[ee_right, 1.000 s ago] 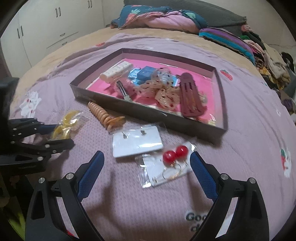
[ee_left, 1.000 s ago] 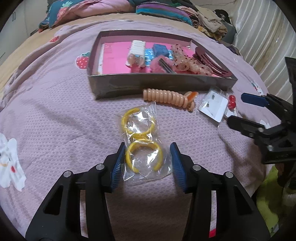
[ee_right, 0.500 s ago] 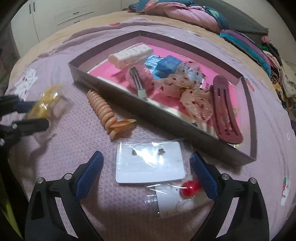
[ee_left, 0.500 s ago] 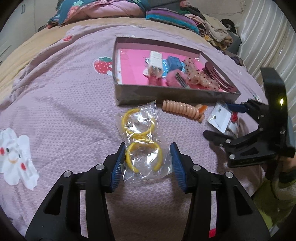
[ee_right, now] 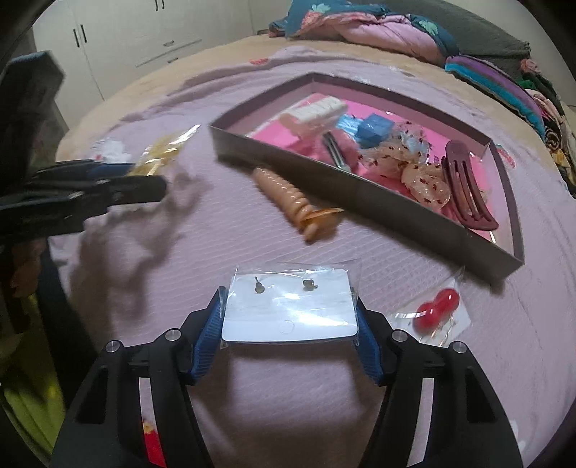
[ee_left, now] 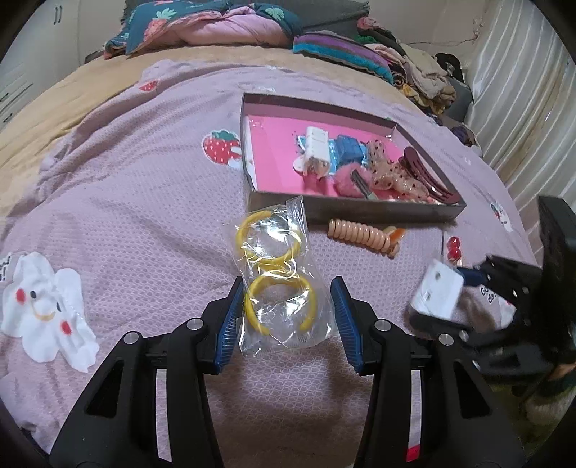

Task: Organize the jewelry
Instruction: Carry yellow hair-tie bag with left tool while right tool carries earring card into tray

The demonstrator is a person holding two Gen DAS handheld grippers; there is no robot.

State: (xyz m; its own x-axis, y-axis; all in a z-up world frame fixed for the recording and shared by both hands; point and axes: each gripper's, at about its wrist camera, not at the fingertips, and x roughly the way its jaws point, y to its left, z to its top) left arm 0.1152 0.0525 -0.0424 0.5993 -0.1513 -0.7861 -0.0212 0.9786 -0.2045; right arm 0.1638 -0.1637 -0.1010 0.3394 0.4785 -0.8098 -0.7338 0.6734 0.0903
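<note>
A clear bag of yellow hoops (ee_left: 279,279) lies on the lilac bedspread. My left gripper (ee_left: 286,318) has its jaws either side of the bag's near end, touching the plastic edges. My right gripper (ee_right: 288,338) is shut on a white earring card (ee_right: 289,309) in a clear sleeve and holds it off the bed; the card also shows in the left wrist view (ee_left: 437,293). A grey box with a pink floor (ee_left: 259,169) holds hair clips and small packets. A peach spiral hair tie (ee_right: 288,198) and red ball earrings (ee_right: 437,306) lie in front of the box.
A white plush flower (ee_left: 45,313) lies at the bed's left. Folded quilts and clothes (ee_left: 230,25) pile at the head of the bed. White cupboards (ee_right: 144,39) stand behind. My left gripper shows in the right wrist view (ee_right: 108,187) by the hoop bag.
My right gripper moved in on the earring card, closed on its sides and lifted it. My left gripper stayed around the hoop bag while its view swung left.
</note>
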